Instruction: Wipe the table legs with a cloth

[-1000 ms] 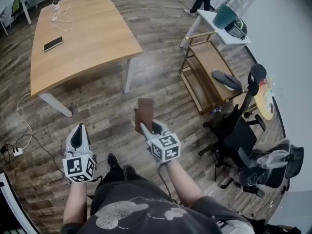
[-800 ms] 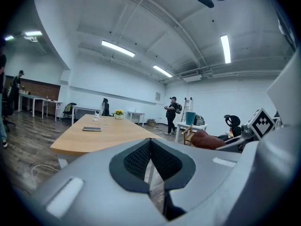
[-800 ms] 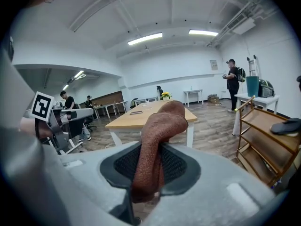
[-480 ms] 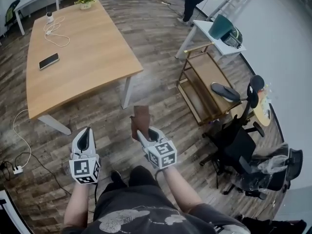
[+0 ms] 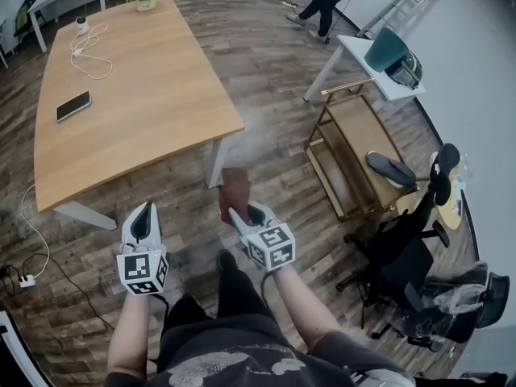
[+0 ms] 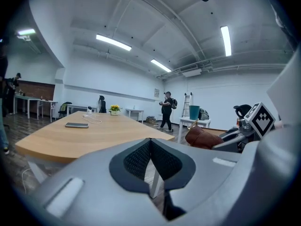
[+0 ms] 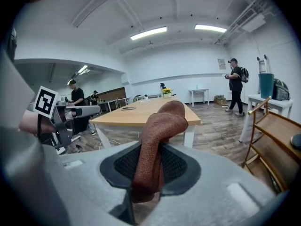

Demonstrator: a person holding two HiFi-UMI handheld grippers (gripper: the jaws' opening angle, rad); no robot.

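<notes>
1. Rust-brown cloth (image 7: 157, 135): knitted-looking, soft and limp, probably very light. Folded into a thick wad, flopping over at its free top end. No danger of breaking; more likely to bunch up, slip or pull loose under hard rubbing.
2. Clamped at its lower end in the right tongs (image 5: 244, 213), squeezed from both sides, with the upper part standing clear above the jaws. Held in the air over the wooden floor, just short of the near right corner of the counter (image 5: 137, 95).
3. Best held as now, deep in the fold rather than by a thin edge, with enough loose fabric ahead of the jaws to press or wrap against a leg.
4. Left tongs (image 5: 143, 220): clenched on nothing, pads together, about level with the right ones and apart from the cloth.
5. Nearest white counter leg (image 5: 214, 158): just beyond the cloth, under that same corner, not yet touched. Second leg (image 5: 85, 214) off to the left, under the near left corner.
6. Farther out: a phone (image 5: 72, 106) and a white cable (image 5: 90, 43) on the counter top; a gold-framed shelf cart (image 5: 363, 127) to the right, well apart.
</notes>
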